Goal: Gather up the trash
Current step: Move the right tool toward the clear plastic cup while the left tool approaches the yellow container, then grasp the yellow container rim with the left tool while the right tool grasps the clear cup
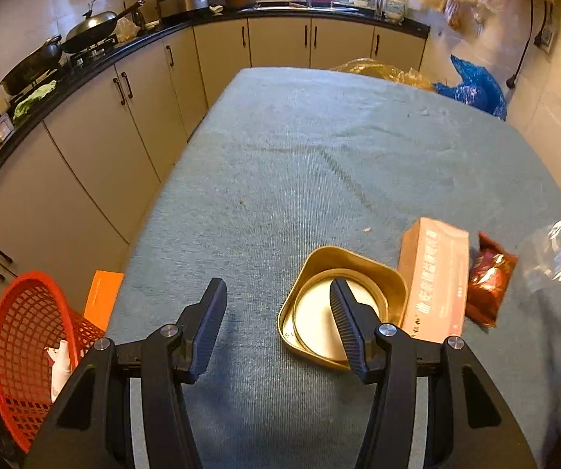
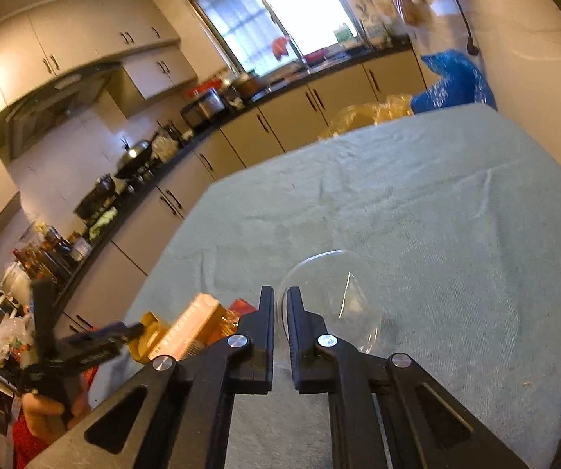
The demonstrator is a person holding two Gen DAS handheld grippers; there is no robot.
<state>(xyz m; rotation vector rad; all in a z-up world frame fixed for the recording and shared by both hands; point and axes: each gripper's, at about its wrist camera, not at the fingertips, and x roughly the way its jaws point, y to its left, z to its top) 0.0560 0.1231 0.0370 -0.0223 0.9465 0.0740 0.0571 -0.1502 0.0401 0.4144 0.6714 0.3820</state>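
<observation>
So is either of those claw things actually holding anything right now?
The right gripper pinches the clear plastic lid by its near rim. The left gripper is open, holding nothing.

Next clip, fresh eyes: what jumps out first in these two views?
The red basket beside the table's near left corner, already holding something white. Then the litter on the blue-grey table cloth: a gold tin, a pink box against it and a red snack packet further right. The right gripper has its fingers nearly closed on a clear plastic piece, while the left gripper hangs open.
</observation>
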